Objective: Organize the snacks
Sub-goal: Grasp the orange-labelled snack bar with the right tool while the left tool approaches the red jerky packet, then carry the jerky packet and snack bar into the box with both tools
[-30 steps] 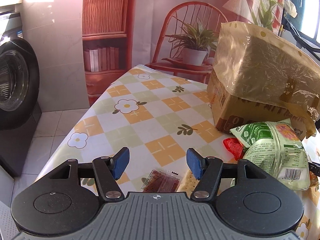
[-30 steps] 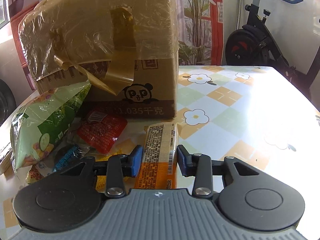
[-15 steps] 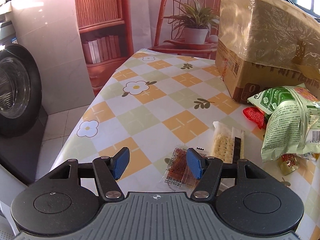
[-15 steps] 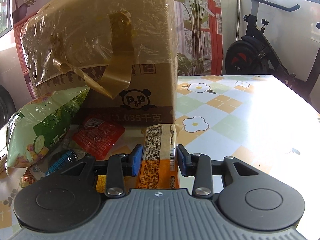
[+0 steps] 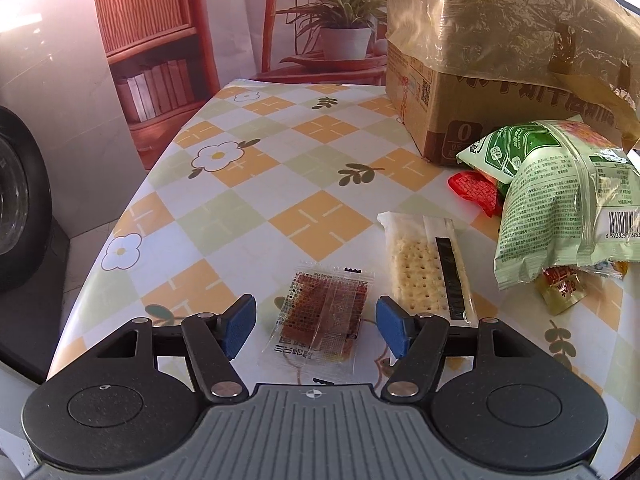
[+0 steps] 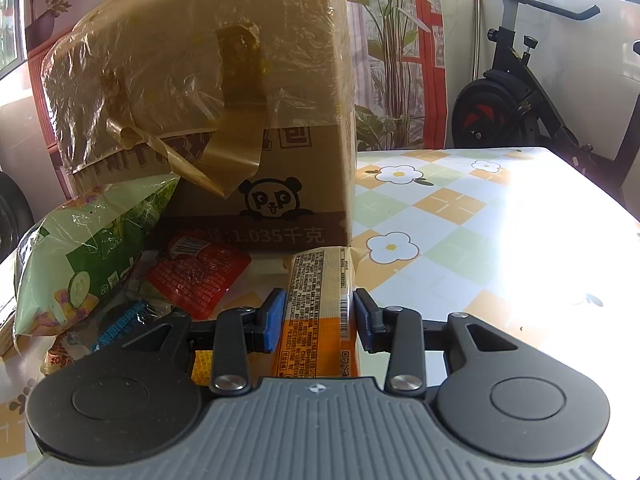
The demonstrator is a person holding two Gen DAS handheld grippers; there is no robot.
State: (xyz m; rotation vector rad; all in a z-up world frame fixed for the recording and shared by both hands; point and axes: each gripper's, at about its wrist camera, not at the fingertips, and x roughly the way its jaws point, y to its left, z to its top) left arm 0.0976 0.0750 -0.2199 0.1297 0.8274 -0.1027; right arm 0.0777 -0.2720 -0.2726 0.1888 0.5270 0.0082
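A small clear packet of brown snack lies flat on the checked tablecloth. My left gripper hovers over it with one blue pad on each side; its jaws are opening and neither pad touches the packet. A cracker packet lies just to the right, with a green snack bag and a red packet beyond it. In the right wrist view my right gripper is shut on a long orange snack packet, which points toward the plastic-wrapped cardboard box.
The table's edge curves close on the left, with a washing machine beyond it. More small wrappers, one blue, lie under the green bag. An exercise bike stands past the table's far right side.
My left gripper has sunk and rolled toward the table, bringing the small brown packet between its pads, which stand slightly wider. The right gripper and its orange packet have stayed put.
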